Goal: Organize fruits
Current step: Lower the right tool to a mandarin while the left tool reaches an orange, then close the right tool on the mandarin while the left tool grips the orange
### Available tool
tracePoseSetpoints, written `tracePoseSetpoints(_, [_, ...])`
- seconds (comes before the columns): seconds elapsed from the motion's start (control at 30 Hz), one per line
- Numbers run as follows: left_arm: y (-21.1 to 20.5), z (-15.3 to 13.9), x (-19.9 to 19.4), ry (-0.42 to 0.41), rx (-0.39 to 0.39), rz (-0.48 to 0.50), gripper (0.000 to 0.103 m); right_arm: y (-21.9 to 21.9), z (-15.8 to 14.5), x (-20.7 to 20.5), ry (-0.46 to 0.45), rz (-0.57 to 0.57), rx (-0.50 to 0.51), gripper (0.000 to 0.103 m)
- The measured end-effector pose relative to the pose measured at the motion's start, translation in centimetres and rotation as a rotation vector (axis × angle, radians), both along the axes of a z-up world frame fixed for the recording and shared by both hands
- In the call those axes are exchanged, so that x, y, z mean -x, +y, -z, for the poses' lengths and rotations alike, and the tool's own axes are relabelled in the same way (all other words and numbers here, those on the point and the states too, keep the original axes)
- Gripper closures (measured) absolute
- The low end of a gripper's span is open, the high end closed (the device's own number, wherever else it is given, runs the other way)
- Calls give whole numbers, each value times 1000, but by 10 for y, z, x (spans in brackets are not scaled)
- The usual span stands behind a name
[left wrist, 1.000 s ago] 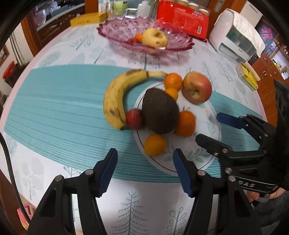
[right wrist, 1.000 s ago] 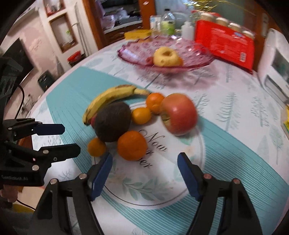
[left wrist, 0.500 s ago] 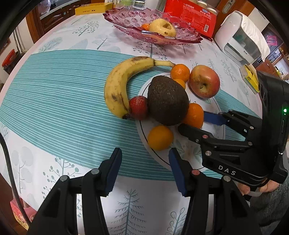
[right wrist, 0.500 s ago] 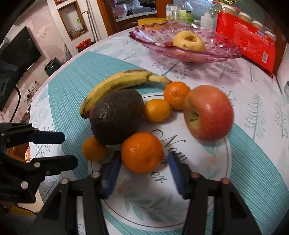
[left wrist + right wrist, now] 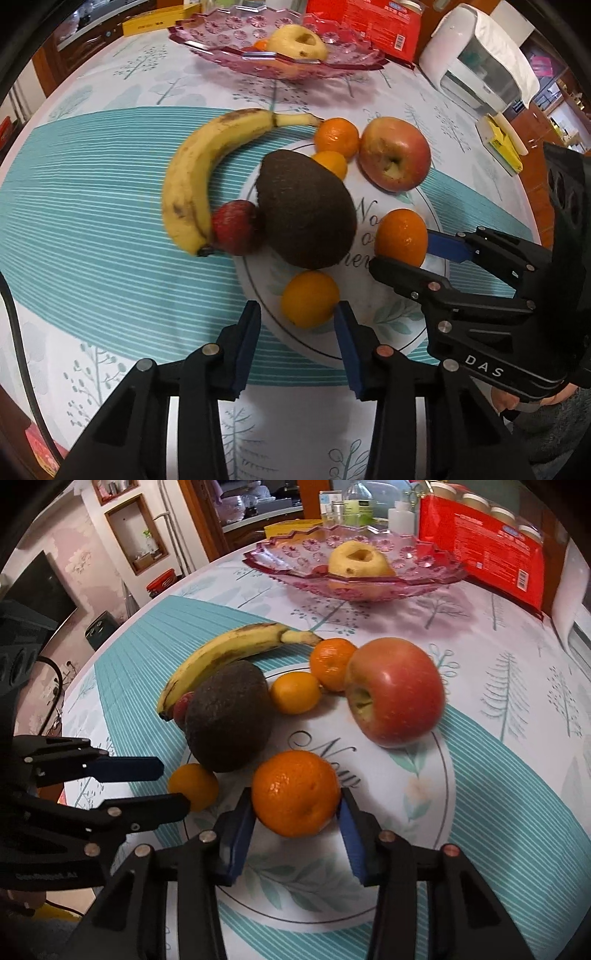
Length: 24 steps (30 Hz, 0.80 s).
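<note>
Judging progress as early: pink glass bowl [image 5: 424, 578] at 12 o'clock holds only a yellow apple [image 5: 360, 559], while right gripper [image 5: 295, 823] jaws bracket the large orange [image 5: 295, 792] on the plate [image 5: 424, 849], closure uncertain, and left gripper [image 5: 297, 332] jaws, open, flank the small orange [image 5: 309, 298]; remaining fruit awaits.

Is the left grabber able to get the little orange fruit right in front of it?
Probably yes. The left gripper is open, with the small orange fruit sitting just ahead between its fingers. Nothing lies between them; the avocado is behind it, and the right gripper is busy around another orange.
</note>
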State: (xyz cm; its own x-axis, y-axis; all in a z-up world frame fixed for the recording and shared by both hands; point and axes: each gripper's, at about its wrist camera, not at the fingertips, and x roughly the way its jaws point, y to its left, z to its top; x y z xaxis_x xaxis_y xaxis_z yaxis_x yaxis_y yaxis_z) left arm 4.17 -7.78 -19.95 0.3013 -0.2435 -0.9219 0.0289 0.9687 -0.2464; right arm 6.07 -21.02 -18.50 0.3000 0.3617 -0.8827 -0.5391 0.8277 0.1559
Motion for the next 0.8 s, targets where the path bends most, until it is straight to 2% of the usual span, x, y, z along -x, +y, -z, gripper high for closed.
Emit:
tracePoseSetpoints(0.17, [-7,3,-3,9,6,12,65,-6,0,1,4,19,-3,59])
tracePoseSetpoints(0.33, [-14,6,-6,21,19,19,72,-11,0,6,5,32,-1,59])
tracePoseSetpoints(0.6, [-19,8,-10,20,9,0,72,-15,-1,12,5,47,2,59])
tracePoseSetpoints(0.8, [-31,7,-11,9,-59,9,72,-21,-2,15,5,64,-1,59])
